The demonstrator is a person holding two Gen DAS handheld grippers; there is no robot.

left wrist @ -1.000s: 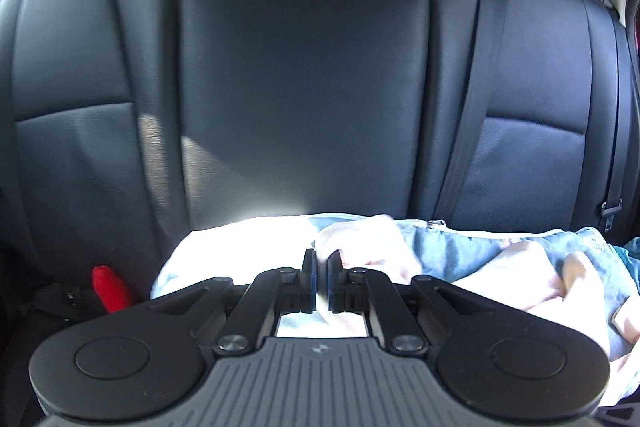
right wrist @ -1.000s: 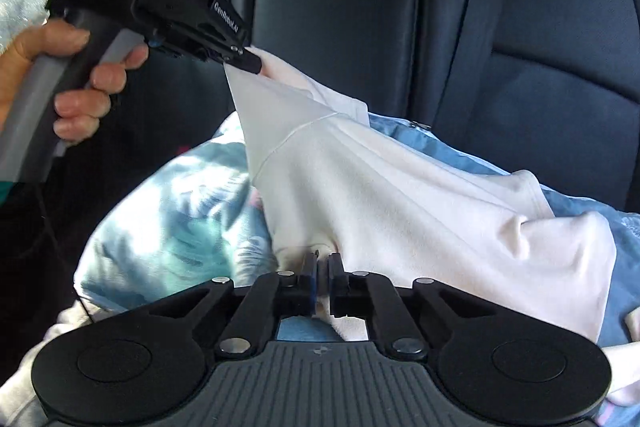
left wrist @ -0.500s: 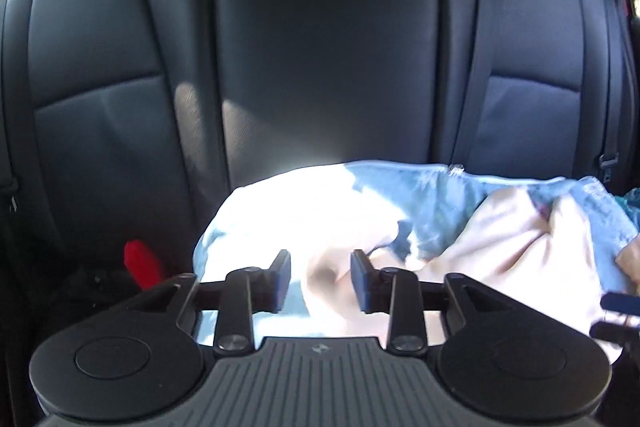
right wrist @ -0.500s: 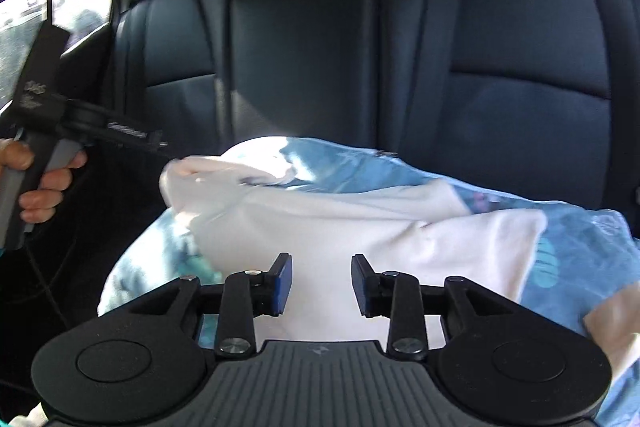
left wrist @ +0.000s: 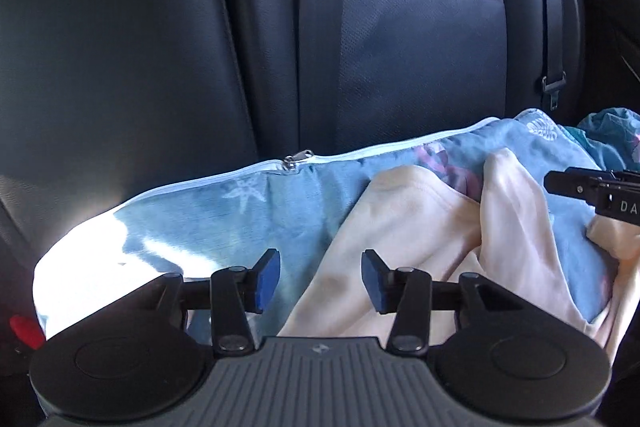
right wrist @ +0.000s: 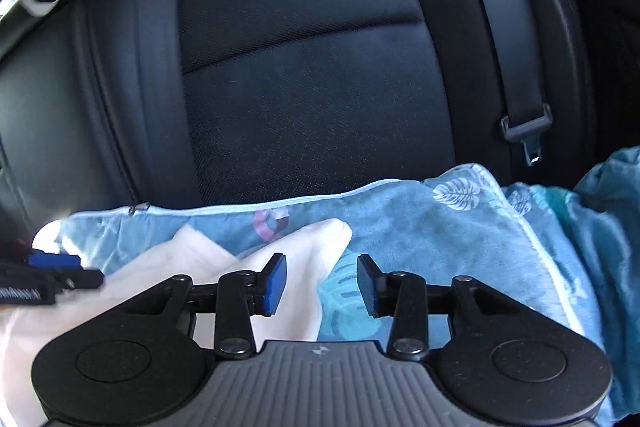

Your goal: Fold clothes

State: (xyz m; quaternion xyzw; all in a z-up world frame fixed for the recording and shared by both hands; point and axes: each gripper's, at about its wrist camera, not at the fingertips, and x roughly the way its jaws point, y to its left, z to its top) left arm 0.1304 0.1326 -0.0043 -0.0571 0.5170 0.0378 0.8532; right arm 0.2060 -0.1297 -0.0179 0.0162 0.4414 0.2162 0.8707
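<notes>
Cream cotton garment lying rumpled on a blue patterned cushion across the back seat of a car — spread loose, not folded square. Left gripper with fingers spread, nothing pinched between the blue pads; cloth runs under and just right of the gap, so likely poised over an edge to take hold. Right gripper likewise spread and empty, its left finger over a cream corner, its right finger over bare cushion. Could equally be a fold just laid down or a grip about to be taken; cannot tell which from how the cloth lies.

Edges: zipped cushion seam beyond the left fingers marks the far limit, close against the seat back. Garment's upper lobes end short of that seam. Bare cushion left of the left fingers — sunlit, open room for laying cloth flat. Right of the right fingers, more blue fabric bunched near the belt buckle, so less room there. Both grippers near each other; the right one's tip shows at the far right of the left view.
</notes>
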